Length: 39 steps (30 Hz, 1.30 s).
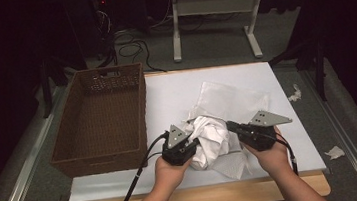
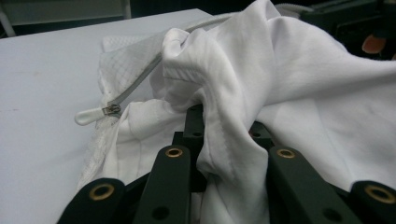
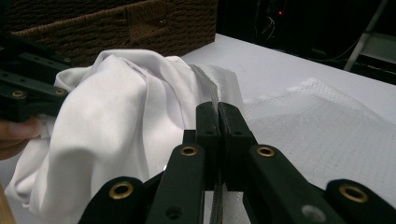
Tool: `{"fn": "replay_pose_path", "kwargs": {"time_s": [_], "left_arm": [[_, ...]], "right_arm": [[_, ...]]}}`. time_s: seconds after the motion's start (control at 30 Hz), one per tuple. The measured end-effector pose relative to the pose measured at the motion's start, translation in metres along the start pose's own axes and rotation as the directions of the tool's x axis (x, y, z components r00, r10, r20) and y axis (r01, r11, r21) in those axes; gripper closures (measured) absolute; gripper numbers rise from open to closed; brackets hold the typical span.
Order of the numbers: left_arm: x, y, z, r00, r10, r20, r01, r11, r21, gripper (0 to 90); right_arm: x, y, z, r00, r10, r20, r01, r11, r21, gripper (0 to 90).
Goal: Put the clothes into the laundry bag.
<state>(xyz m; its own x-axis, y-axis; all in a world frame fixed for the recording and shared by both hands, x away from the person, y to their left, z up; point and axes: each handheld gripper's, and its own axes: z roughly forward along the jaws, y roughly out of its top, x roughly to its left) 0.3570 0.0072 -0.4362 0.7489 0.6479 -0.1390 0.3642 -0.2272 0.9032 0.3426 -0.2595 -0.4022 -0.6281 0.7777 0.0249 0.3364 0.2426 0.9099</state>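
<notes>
The white garment [image 1: 210, 140] is gripped between both grippers: left gripper [image 1: 187, 146] clamped on fabric, right gripper [image 1: 233, 127] closed on the mesh bag's zipper edge [image 3: 212, 100].

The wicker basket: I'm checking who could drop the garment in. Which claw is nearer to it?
Left. The left claw sits just right of the wicker basket, clamped on the white garment. The right claw is farther right, beyond the garment.
</notes>
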Motion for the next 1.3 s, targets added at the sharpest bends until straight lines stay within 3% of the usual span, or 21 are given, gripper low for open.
{"fn": "replay_pose_path", "kwargs": {"time_s": [0.43,0.57,0.83,0.97,1.17,1.27,1.3], "left_arm": [[-0.002,-0.005,0.004,0.9998,-0.006,0.021,0.006,0.9999,0.016,74.9],[-0.007,0.003,0.013,0.9991,-0.040,-0.009,0.041,0.9991,0.015,75.5],[-0.015,0.005,0.034,0.9987,-0.026,-0.044,0.029,0.9974,0.065,74.6],[-0.015,0.010,0.047,0.9952,-0.055,-0.081,0.060,0.9961,0.064,73.9],[-0.022,0.019,0.055,0.9934,-0.020,-0.113,0.023,0.9996,0.019,75.0],[-0.018,0.016,0.064,0.9910,-0.009,-0.133,0.016,0.9987,0.049,74.5],[-0.013,0.012,0.070,0.9887,-0.026,-0.148,0.037,0.9966,0.074,74.0]], "right_arm": [[-0.001,-0.001,0.001,0.9999,-0.011,-0.005,0.011,1.000,0.003,88.4],[0.001,0.000,0.002,1.0000,-0.002,-0.009,0.002,1.000,-0.004,88.4],[0.003,0.003,-0.001,0.9998,-0.007,-0.017,0.006,1.000,-0.027,88.4],[0.003,0.003,-0.001,0.9996,-0.002,-0.028,0.001,0.999,-0.034,88.4],[0.003,0.005,-0.006,0.9997,0.007,-0.024,-0.008,0.998,-0.054,88.5],[0.000,0.005,-0.006,0.9998,0.008,-0.020,-0.009,0.998,-0.057,88.4],[-0.001,0.003,-0.005,0.9997,0.009,-0.023,-0.010,0.999,-0.052,88.4]]}}
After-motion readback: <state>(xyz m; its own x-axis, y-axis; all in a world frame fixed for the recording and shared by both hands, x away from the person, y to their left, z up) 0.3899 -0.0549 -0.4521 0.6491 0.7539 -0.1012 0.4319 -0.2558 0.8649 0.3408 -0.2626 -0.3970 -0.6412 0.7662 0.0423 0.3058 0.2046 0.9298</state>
